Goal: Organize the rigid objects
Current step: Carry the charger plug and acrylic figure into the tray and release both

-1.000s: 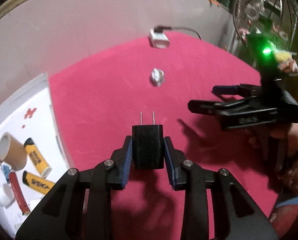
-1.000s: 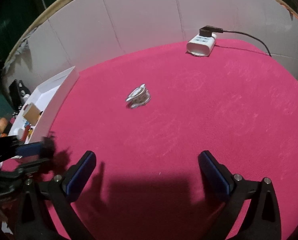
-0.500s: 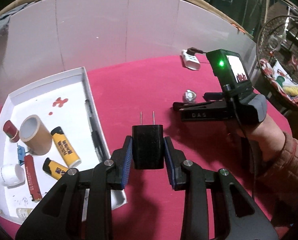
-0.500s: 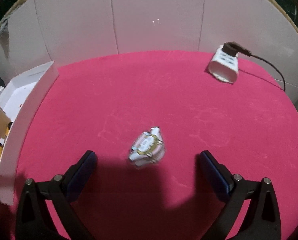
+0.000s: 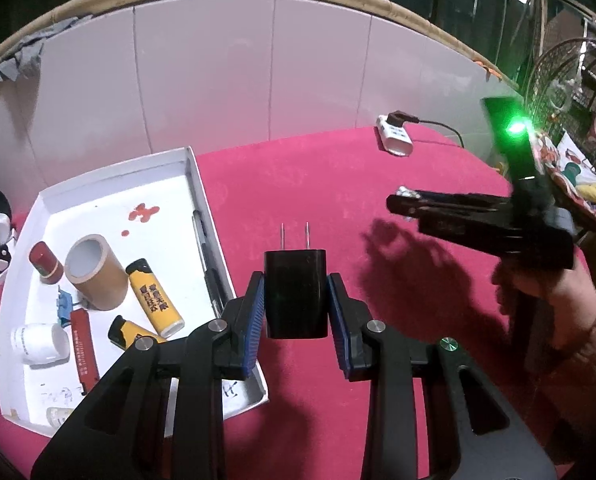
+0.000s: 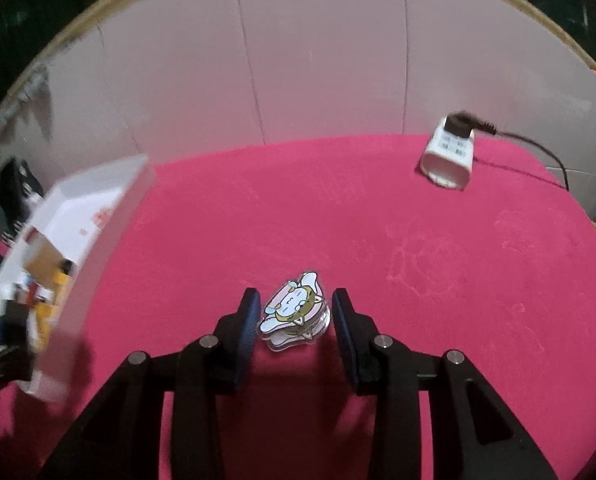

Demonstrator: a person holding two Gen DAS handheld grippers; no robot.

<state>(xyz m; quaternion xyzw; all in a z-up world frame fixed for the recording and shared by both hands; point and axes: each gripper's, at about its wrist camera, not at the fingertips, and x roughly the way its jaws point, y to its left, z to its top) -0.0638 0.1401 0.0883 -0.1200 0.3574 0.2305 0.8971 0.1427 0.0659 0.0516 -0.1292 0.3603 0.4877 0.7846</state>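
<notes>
Left gripper (image 5: 296, 312) clamps a black two-prong plug adapter (image 5: 296, 294), prongs forward, above the red tablecloth (image 5: 305, 184) beside the white tray (image 5: 98, 208). Right gripper (image 6: 294, 316), jaws just closing, pinches a clear acrylic cartoon charm (image 6: 296, 310).

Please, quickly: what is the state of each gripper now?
Left gripper: shut on the black two-pin plug adapter.
Right gripper: jaws have just been closing; shut on the clear acrylic cartoon charm.

The white tray (image 6: 98, 240) and its contents smear with motion blur in the right wrist view; print on the yellow lighters (image 5: 156, 300) stays illegible.
</notes>
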